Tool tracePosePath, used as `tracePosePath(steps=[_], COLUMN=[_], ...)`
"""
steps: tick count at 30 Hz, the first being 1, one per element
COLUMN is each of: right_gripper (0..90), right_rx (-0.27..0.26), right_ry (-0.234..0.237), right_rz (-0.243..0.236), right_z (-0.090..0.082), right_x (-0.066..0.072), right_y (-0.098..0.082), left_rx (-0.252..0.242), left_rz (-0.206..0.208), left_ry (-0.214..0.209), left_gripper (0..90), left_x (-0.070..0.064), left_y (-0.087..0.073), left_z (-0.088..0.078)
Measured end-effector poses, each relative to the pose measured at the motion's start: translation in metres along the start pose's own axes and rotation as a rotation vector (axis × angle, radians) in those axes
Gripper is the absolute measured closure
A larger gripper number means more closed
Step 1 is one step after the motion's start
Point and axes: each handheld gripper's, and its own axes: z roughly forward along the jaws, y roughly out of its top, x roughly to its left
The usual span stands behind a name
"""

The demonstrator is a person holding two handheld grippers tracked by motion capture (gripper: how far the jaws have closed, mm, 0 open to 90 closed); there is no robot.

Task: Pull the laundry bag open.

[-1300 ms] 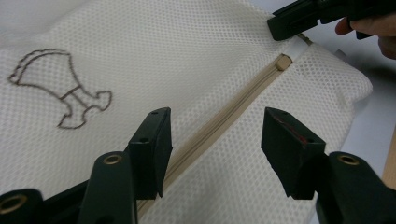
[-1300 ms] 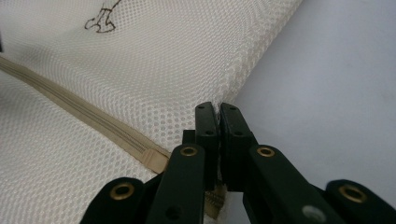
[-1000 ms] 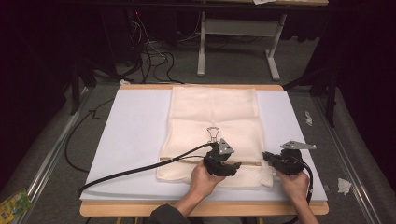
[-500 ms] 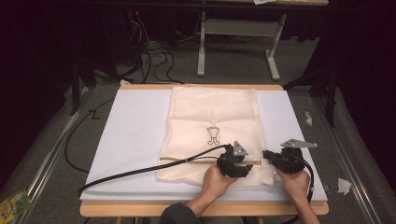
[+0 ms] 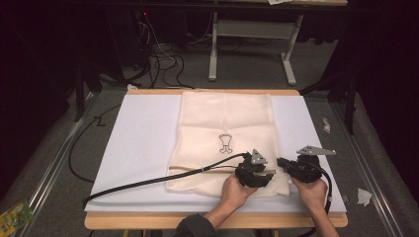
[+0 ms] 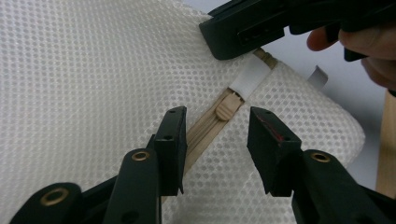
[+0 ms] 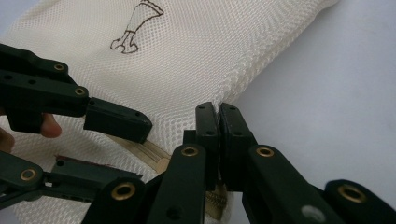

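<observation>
Cream mesh laundry bag [image 5: 225,136] lying flat on a white foam pad [image 5: 143,143], which sits on a light wooden table [image 5: 212,220]. Little line drawing printed mid-bag [image 5: 225,143]. Beige zipper [image 6: 205,128] running across the near end of the bag, with its pull tab [image 6: 227,108] sitting close to the bag's right edge.

Left gripper [image 5: 269,175] down at the near right part of the bag, jaws apart and just been closing in, one on each side of the zipper line with the pull tab just ahead of them, pads not pressing on anything yet. Right gripper [image 5: 281,163] just beside it, jaws pressed together, pinched on the bag's edge at the end of the zipper as far as the right gripper view goes.

Black cable [image 5: 148,181] trailing off the left gripper across the pad and over the left side. Grey carpet floor [image 5: 59,163] all around, dim room, metal table legs [image 5: 252,47] at the back, loose wires [image 5: 163,59] on the floor, scraps of white paper [image 5: 364,196] on the right, a green packet [image 5: 12,217] bottom left.
</observation>
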Motion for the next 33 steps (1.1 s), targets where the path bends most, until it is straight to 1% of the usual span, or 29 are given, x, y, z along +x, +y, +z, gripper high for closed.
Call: tracePosePath(steps=[1,2,5,6,7,8,11,13,14,17,18,20,24,27,28,29,31,33], right_gripper=[88.8,88.9,88.9,88.9,88.9,88.9,88.9,88.9,88.9,88.9,88.9,88.9,89.0,89.0,89.0,89.0,89.0,89.0], right_rx=[0.000,-0.004,-0.004,-0.007,-0.007,-0.011,-0.008,-0.006,-0.009,-0.011,-0.009,-0.007,-0.011,-0.010,-0.011,-0.011,-0.011,-0.011], right_ry=[0.000,0.007,0.011,0.020,0.020,0.030,0.033,0.034,0.037,0.039,0.040,0.044,0.046,0.046,0.047,0.047,0.046,0.047], right_rz=[0.000,0.002,0.002,0.005,0.005,0.012,0.014,0.007,0.008,0.006,0.008,0.005,0.004,0.004,0.002,0.002,0.005,0.005], right_z=[0.000,0.000,0.000,0.001,0.001,0.001,0.001,0.001,0.001,0.002,0.002,0.003,0.003,0.003,0.003,0.003,0.003,0.002], right_x=[0.000,0.000,0.001,0.001,0.001,0.002,0.002,0.003,0.003,0.003,0.004,0.005,0.007,0.008,0.008,0.008,0.008,0.007], right_y=[0.000,0.001,0.001,0.001,0.001,0.001,0.001,0.002,0.002,0.002,0.003,0.004,0.005,0.007,0.008,0.008,0.008,0.008], left_rx=[0.000,0.004,0.006,0.013,0.013,0.013,0.011,0.009,0.006,0.011,0.015,0.028,0.019,0.017,0.006,0.006,-0.004,-0.008], left_rz=[0.000,0.009,0.006,0.001,0.001,0.003,-0.007,-0.017,-0.030,-0.034,-0.030,-0.006,-0.016,-0.025,-0.017,-0.017,-0.021,-0.017], left_ry=[0.000,-0.003,-0.008,-0.020,-0.020,-0.019,-0.024,-0.028,-0.031,-0.031,-0.028,-0.003,-0.008,-0.024,-0.036,-0.036,-0.056,-0.061], left_gripper=[58.3,58.8,60.6,64.0,65.4,67.0,67.9,67.6,67.2,66.4,66.2,66.6,66.8,68.8,71.0,71.6,72.1,73.0], left_x=[0.000,0.000,0.000,0.001,0.001,0.001,0.002,0.003,0.003,0.005,0.005,0.002,0.001,0.003,0.002,0.002,0.002,0.003], left_y=[0.000,-0.002,-0.003,-0.004,-0.004,-0.004,-0.004,-0.004,-0.004,-0.003,-0.003,0.000,0.003,0.003,0.003,0.003,0.003,0.004], left_z=[0.000,0.001,0.003,0.004,0.004,0.004,0.006,0.008,0.009,0.010,0.011,0.014,0.015,0.015,0.013,0.013,0.012,0.012])
